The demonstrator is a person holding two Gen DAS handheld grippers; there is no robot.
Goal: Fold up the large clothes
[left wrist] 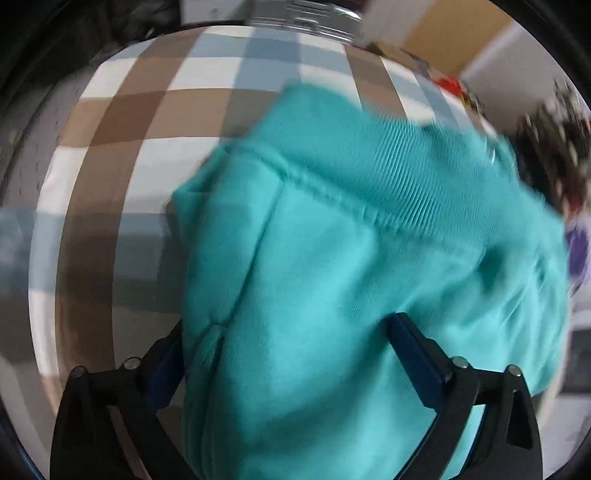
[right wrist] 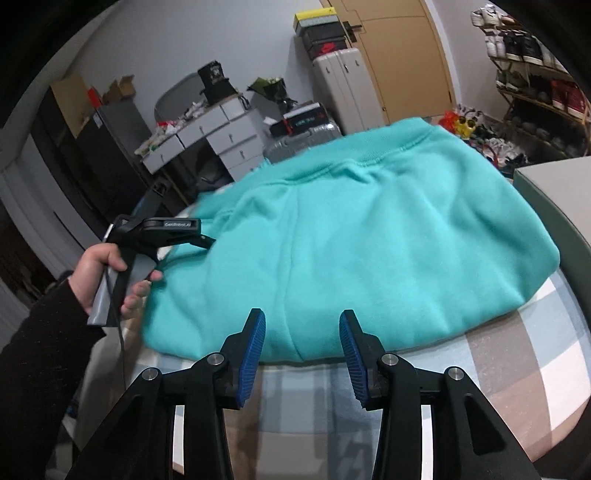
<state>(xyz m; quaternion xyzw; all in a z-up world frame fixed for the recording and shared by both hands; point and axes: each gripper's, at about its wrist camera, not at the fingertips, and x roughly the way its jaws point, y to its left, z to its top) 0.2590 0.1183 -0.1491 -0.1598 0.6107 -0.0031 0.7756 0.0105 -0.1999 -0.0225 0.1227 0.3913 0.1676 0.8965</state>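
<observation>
Right wrist: right tool [right wrist: 302,354] spread at folded sweatshirt's [right wrist: 362,229] near edge.

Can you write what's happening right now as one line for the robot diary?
step: fold | teal sweatshirt: folded on checked cover | left gripper: open | right gripper: open, empty

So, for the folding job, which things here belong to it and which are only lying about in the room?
For the job:
- turquoise sweatshirt, lying folded on the checked cover
- left gripper, open over the sweatshirt
- right gripper, open at its near edge

Just lying about:
- suitcases
- shoe boxes
- white drawers
- shoe rack
</observation>
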